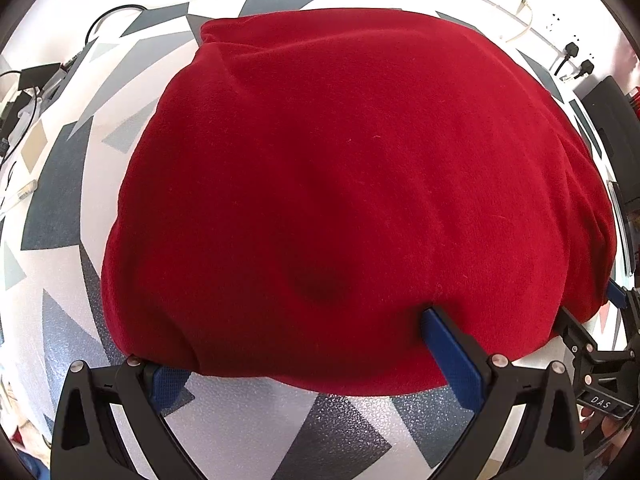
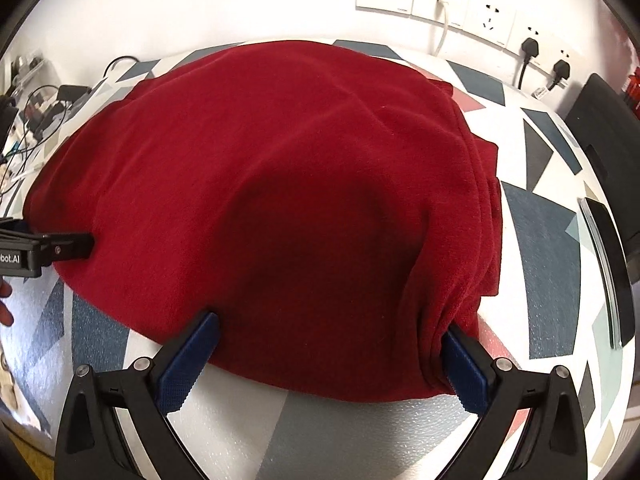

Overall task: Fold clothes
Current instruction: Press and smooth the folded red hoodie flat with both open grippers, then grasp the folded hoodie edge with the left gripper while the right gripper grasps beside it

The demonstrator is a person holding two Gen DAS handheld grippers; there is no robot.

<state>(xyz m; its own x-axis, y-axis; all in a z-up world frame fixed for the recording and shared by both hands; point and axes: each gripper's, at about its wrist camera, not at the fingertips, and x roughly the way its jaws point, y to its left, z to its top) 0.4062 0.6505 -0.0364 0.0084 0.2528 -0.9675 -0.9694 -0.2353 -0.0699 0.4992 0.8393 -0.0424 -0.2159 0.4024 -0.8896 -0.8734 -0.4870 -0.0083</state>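
Matt, fuzzy red cloth garment (image 1: 340,184) lies on a pebbled, faintly shiny patterned table cover (image 1: 248,420).

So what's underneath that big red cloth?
Around the red cloth only the patterned table cover shows, so it lies on that. On its right side, folded layers of the same cloth peek out. Anything else beneath is hidden.

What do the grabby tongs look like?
Both the left tongs and the right tongs are black plastic frames with silver rivets and two blue bumpy fingertips. White lettering marks their bodies. No cables or sleeves show.
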